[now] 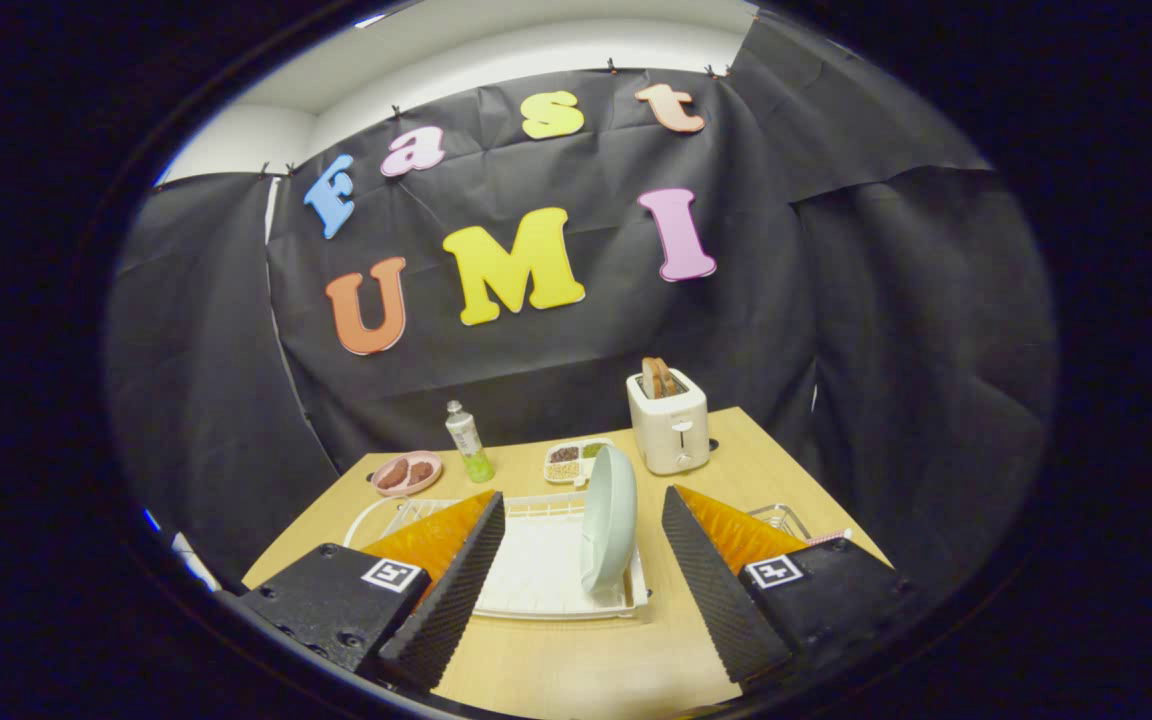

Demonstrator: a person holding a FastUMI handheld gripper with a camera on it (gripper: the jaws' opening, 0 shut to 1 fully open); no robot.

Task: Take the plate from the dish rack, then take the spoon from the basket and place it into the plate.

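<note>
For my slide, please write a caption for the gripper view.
Open gripper faces the pale green plate standing upright in the white dish rack.

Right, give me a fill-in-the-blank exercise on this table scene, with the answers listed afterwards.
1. The pale green plate stands on edge in the white dish ____.
2. The gripper hovers with its fingers ____, the plate between them and untouched.
3. Bread slices stick out of the white ____ at the table's far side.
4. The small pink dish sits beside a clear plastic ____ with green liquid.

Answers: rack; open; toaster; bottle
</note>
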